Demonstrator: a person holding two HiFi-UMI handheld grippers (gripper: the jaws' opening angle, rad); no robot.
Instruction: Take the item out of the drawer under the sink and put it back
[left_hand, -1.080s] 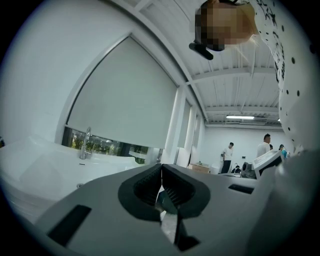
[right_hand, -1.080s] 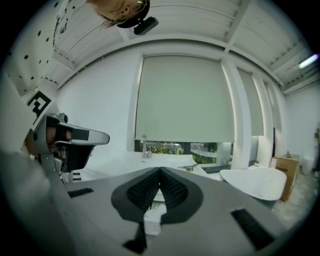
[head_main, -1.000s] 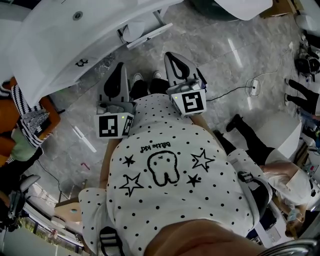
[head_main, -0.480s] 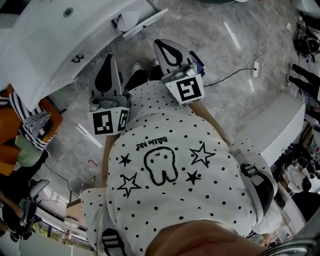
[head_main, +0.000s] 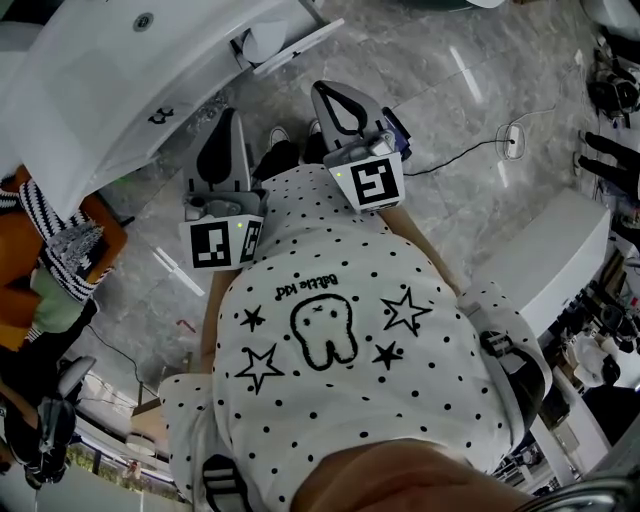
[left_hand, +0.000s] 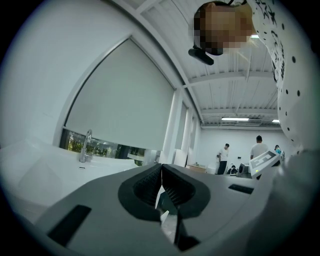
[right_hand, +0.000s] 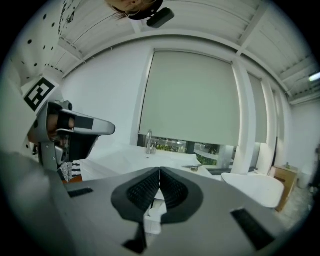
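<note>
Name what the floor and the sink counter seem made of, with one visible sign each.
Floor: likely polished marble or marble-look tile; grey veining, bright light streaks.
Sink counter: probably glazed ceramic or solid resin; uniform white, smooth surface.

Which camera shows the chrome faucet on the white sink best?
The left gripper view: the chrome faucet stands largest, in side profile. The right gripper view shows it smaller. The head view shows the white sink from above, with no faucet discernible.
</note>
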